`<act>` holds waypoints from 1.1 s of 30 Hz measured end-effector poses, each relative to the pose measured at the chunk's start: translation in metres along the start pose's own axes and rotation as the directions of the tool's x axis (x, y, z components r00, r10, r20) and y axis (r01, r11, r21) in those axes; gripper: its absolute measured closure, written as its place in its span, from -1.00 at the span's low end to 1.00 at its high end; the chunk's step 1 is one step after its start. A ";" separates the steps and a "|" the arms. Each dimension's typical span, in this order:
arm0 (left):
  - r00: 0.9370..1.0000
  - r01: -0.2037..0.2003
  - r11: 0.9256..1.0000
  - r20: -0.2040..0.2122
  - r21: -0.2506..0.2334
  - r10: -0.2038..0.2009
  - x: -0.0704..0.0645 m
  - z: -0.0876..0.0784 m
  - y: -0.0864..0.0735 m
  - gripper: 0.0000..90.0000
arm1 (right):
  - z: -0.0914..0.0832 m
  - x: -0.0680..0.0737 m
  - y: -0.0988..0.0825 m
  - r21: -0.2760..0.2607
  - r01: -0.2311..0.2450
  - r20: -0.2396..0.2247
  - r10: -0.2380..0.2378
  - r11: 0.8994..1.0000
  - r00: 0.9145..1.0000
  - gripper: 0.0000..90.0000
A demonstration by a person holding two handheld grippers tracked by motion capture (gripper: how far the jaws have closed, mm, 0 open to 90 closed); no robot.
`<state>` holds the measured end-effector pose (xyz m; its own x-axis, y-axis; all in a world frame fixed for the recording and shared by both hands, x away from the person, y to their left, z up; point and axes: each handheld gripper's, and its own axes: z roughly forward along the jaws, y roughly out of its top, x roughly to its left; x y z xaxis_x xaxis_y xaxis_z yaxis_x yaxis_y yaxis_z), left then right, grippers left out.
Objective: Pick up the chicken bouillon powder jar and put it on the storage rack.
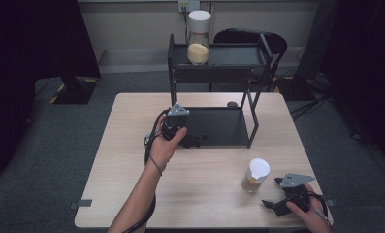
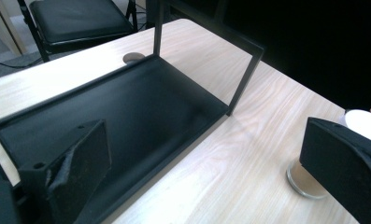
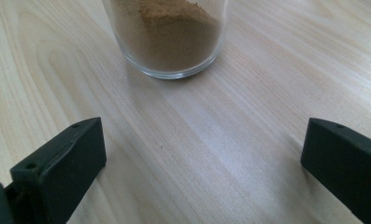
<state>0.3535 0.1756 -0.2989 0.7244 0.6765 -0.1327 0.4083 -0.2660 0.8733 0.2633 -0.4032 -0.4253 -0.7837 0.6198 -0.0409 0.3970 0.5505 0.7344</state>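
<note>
Wooden table (image 1: 204,165) | brown-powder jar (image 1: 255,175) just ahead of wide-spread right gripper (image 1: 277,194)

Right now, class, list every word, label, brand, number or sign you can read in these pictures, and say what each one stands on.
None can be read.
Jar of brown powder by the right gripper: white lid and clear glass, no label seen.
Jar of yellow grains on the black rack: no label seen.
Left gripper: plain black jaws, no marking.
Wall socket: too small to tell.
</note>
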 end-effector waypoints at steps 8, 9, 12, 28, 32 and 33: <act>1.000 0.023 0.999 -0.011 0.022 -0.023 0.003 -0.001 -0.025 -0.97 | 0.000 0.000 0.000 0.000 0.000 0.000 0.000 1.000 1.000 -1.00; 1.000 0.026 0.999 -0.013 0.024 -0.026 0.004 -0.001 -0.028 -0.97 | 0.000 0.000 0.000 0.000 0.000 0.000 0.000 1.000 1.000 -1.00; 0.999 0.040 0.999 -0.016 0.025 -0.040 0.006 -0.002 -0.039 -0.97 | 0.000 0.000 0.000 0.000 0.000 0.000 0.000 1.000 1.000 -1.00; 0.995 0.073 0.997 -0.074 0.038 -0.070 0.010 -0.009 -0.078 -0.97 | 0.000 0.000 0.000 0.000 0.000 0.000 0.000 1.000 1.000 -1.00; 0.993 0.078 0.996 -0.092 0.050 -0.074 0.012 -0.013 -0.090 -0.97 | 0.000 0.000 0.000 0.000 -0.001 0.000 0.001 1.000 1.000 -1.00; 0.992 0.085 0.995 -0.093 0.049 -0.080 0.013 -0.014 -0.094 -0.97 | 0.000 0.000 0.000 0.000 0.000 0.000 0.000 1.000 1.000 -1.00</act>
<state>0.3164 0.2191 -0.3757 0.6345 0.7566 -0.1577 0.4952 -0.2413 0.8346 0.2633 -0.4032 -0.4253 -0.7837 0.6198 -0.0404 0.3973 0.5502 0.7345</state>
